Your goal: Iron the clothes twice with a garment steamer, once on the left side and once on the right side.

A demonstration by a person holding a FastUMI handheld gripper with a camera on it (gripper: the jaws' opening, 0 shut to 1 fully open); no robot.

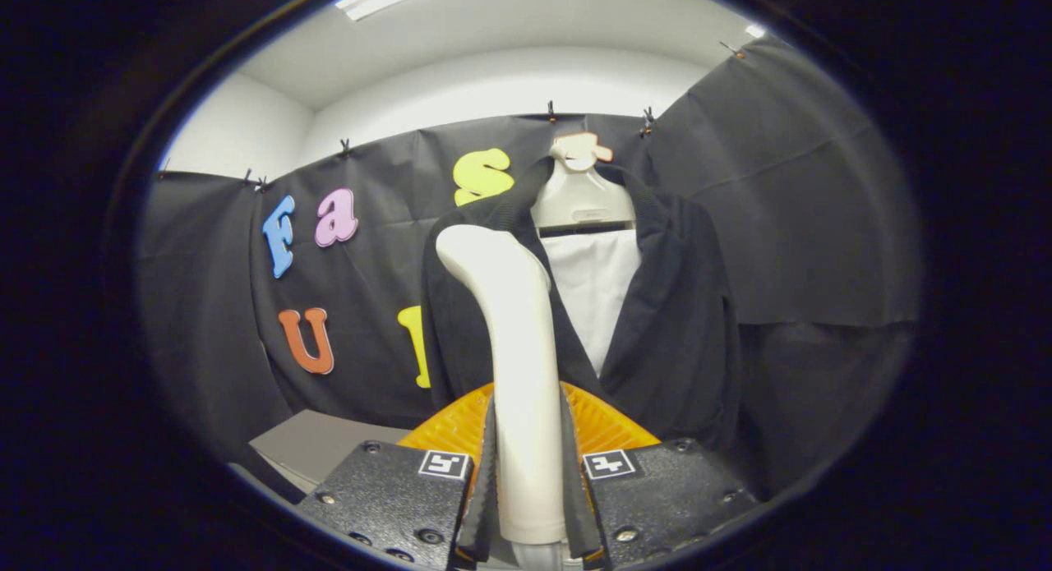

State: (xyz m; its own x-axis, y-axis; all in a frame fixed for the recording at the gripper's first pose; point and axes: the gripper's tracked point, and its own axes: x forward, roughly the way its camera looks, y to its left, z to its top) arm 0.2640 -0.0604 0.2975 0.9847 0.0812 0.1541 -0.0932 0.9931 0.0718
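My gripper [527,481] is shut on the cream-white handle of the garment steamer [514,341], one ridged finger [486,472] pressing on each side of it. The steamer rises upright from between the fingers, its rounded head level with the left lapel. Just beyond it hangs the black jacket [670,324] on a cream hanger stand [580,195], open at the front with a white panel [593,287] showing inside. The steamer covers part of the jacket's left front. Whether the head touches the cloth I cannot tell.
An orange ribbed piece [604,423] sits right behind the fingers at the steamer's base. A grey tabletop [325,444] lies low to the left. Black cloth walls close in behind and on both sides of the jacket.
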